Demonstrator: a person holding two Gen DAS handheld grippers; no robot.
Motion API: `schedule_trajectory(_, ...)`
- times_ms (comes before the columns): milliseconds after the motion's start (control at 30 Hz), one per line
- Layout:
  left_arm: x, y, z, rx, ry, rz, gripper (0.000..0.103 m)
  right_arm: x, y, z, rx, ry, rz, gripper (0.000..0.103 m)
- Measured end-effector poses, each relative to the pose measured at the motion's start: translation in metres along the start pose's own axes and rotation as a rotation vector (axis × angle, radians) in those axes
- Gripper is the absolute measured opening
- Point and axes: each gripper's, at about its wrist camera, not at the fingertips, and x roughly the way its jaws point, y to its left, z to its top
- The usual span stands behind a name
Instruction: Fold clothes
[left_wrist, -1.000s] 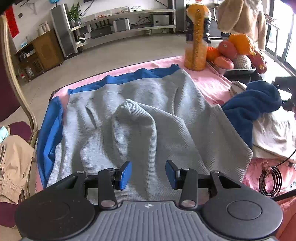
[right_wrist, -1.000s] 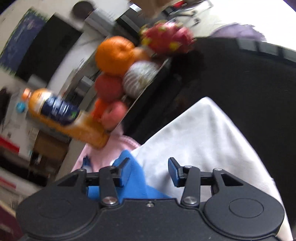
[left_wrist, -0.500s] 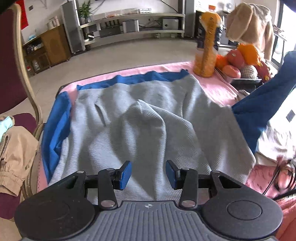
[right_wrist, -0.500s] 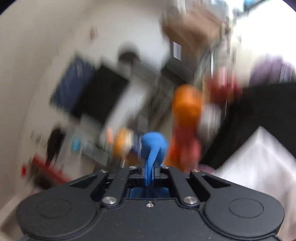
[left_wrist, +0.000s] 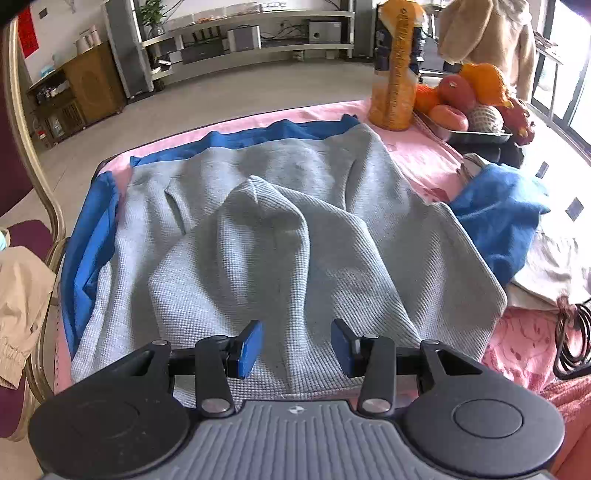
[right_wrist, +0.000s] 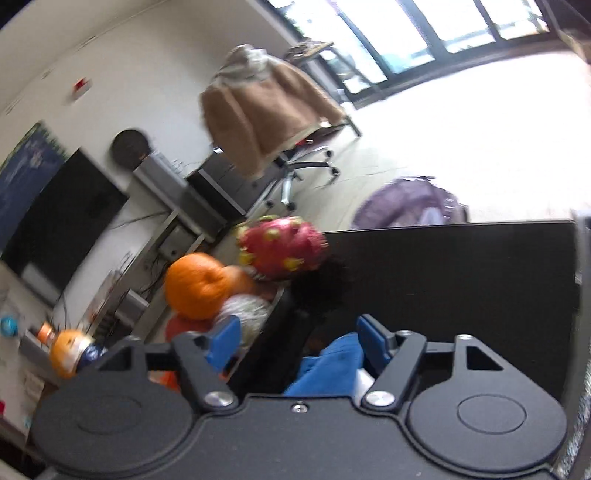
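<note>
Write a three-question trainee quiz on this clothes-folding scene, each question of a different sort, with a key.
1. True or false: the left gripper is clamped on the grey sweater.
2. Multiple choice: what lies under the grey sweater along its far and left edges? A) blue garment B) white towel C) black jacket
3. Fill in: the bottle beside the fruit tray holds a drink of ____ colour.

Key:
1. False; its jaws stand apart above the sweater.
2. A
3. orange
</note>
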Motion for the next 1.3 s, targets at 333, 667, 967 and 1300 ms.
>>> schedule_trajectory(333, 0.009, -0.005, 0.0, 0.01, 0.033, 0.022, 0.043, 0.055, -0.017, -0.029, 0.029, 0.397, -0.038, 0.029)
schedule_trajectory(667, 0.019, -0.006, -0.005, 0.015, 0.066, 0.019, 0.043, 0.079, -0.018, -0.042, 0.088, 0.388, -0.011, 0.002)
schedule_trajectory(967, 0.022, 0.001, -0.017, 0.012, 0.088, 0.006, 0.043, 0.044, 0.024, -0.038, -0.205, 0.163, -0.177, 0.031)
schedule_trajectory(1300, -0.007, 0.064, -0.044, -0.14, 0.059, 0.036, 0.045, -0.009, 0.048, -0.105, -0.158, 0.566, 0.254, 0.026)
